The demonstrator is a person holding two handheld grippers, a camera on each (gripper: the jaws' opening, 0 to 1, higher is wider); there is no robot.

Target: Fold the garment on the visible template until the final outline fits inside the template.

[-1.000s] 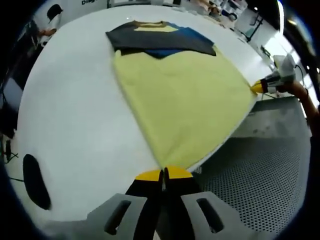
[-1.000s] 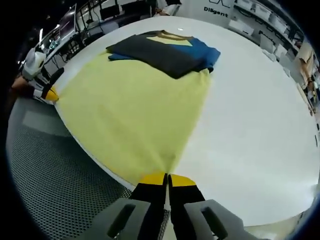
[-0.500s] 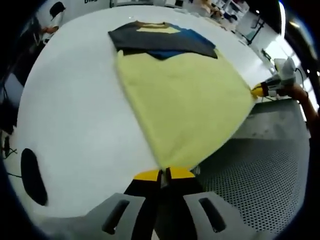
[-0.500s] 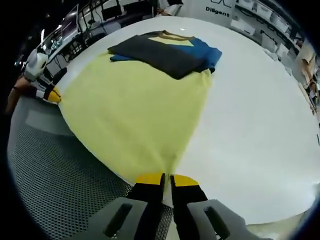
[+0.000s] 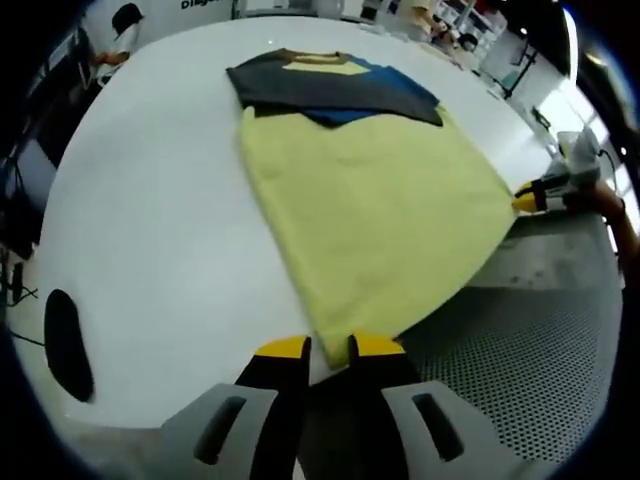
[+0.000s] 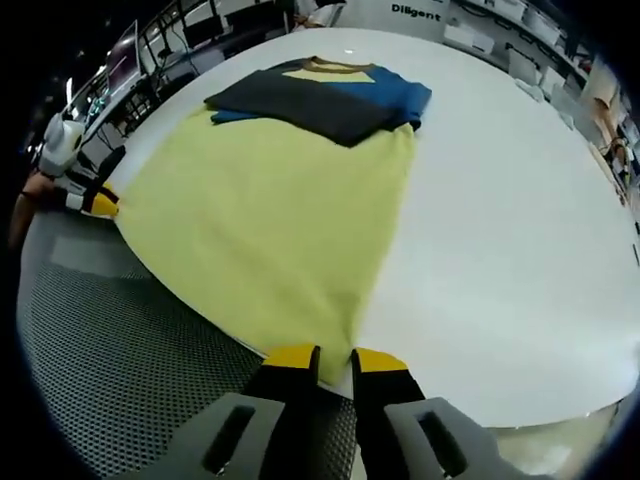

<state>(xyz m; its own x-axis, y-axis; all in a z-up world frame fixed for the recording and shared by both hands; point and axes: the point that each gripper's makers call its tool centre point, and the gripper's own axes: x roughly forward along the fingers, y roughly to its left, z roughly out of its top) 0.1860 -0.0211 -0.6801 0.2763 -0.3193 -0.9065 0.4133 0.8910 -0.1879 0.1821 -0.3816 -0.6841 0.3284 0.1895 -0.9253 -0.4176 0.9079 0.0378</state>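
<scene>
my left gripper (image 5: pixel 328 347) sits at the near edge of the white table (image 5: pixel 150 230), its yellow-tipped jaws parted by a narrow gap, with the near corner of the yellow garment (image 5: pixel 375 215) lying just in front of that gap; i cannot tell whether the cloth touches either tip. my right gripper (image 6: pixel 335 357) is at the garment's other near corner, its jaws likewise set a little apart, the fabric's point ending just ahead of the gap. the garment's yellow body lies flat on the table, spreading from the table's near edge toward the far side, where its dark grey and blue sleeves (image 6: pixel 330 95) are folded across the upper part, the yellow collar showing above them. in the left gripper view my right gripper shows at the right, at the garment's corner by the table edge; in the right gripper view my left gripper shows at the left. below the table edge lies a perforated grey floor (image 6: pixel 130 340). a dark oval mark (image 5: pixel 62 345) sits on the table to my left.
</scene>
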